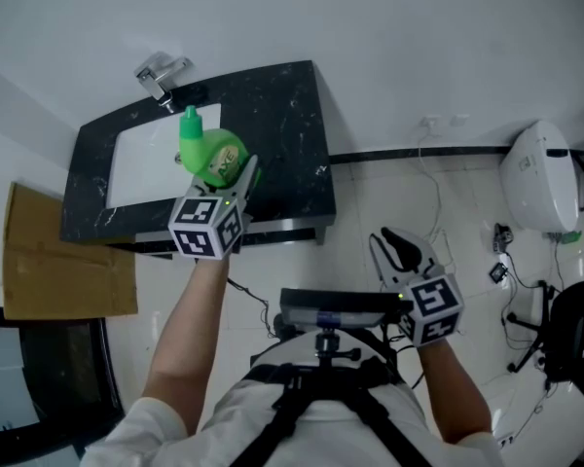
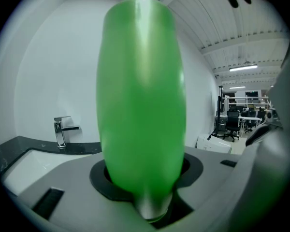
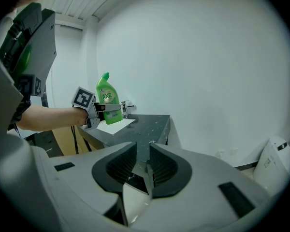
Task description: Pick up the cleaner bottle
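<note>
Green plastic cleaner bottle (image 1: 212,154) sits pinched upright in the left gripper (image 1: 241,173) above the black stone counter (image 1: 284,129); at four o'clock, the right gripper (image 1: 401,251) stands slightly spread, empty.

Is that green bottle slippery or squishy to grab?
Probably a bit slippery: the green bottle looks smooth and glossy, with rounded sides. It seems fairly stiff, since no dent shows where the left gripper holds it. Being tall with a narrow neck, it might tip easily when stood down.

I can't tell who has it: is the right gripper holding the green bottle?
No, the left gripper grips the green bottle; the right gripper is empty.
</note>
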A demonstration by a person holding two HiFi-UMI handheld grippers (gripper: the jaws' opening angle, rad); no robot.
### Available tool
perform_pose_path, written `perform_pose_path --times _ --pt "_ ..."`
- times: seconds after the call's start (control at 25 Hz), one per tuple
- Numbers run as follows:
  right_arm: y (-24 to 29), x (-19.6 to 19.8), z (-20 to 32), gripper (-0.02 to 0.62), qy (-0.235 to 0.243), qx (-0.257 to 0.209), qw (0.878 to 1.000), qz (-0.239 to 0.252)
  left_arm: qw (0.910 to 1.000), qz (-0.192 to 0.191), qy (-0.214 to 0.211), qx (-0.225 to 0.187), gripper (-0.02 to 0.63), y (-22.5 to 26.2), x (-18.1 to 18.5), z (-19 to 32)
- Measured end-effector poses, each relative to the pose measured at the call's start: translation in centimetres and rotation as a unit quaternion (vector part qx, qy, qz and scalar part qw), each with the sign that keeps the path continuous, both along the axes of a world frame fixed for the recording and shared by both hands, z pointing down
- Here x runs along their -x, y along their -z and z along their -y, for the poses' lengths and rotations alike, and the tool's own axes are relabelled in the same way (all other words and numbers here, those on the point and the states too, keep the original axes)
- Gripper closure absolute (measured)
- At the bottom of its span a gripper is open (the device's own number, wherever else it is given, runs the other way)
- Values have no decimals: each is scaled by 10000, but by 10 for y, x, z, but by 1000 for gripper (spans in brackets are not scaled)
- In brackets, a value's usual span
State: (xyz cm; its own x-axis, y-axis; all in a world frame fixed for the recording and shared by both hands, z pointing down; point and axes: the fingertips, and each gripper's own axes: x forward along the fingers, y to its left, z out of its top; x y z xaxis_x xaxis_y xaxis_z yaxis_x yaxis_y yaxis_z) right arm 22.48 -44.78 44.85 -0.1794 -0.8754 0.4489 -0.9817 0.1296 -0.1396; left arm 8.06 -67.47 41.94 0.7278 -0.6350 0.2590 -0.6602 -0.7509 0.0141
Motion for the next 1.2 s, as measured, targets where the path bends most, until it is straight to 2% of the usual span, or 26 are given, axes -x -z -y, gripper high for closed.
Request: perform_pose_path --times 1.2 --pt "13 65 4 514 509 -191 9985 50 9999 11 68 -125 430 36 85 -71"
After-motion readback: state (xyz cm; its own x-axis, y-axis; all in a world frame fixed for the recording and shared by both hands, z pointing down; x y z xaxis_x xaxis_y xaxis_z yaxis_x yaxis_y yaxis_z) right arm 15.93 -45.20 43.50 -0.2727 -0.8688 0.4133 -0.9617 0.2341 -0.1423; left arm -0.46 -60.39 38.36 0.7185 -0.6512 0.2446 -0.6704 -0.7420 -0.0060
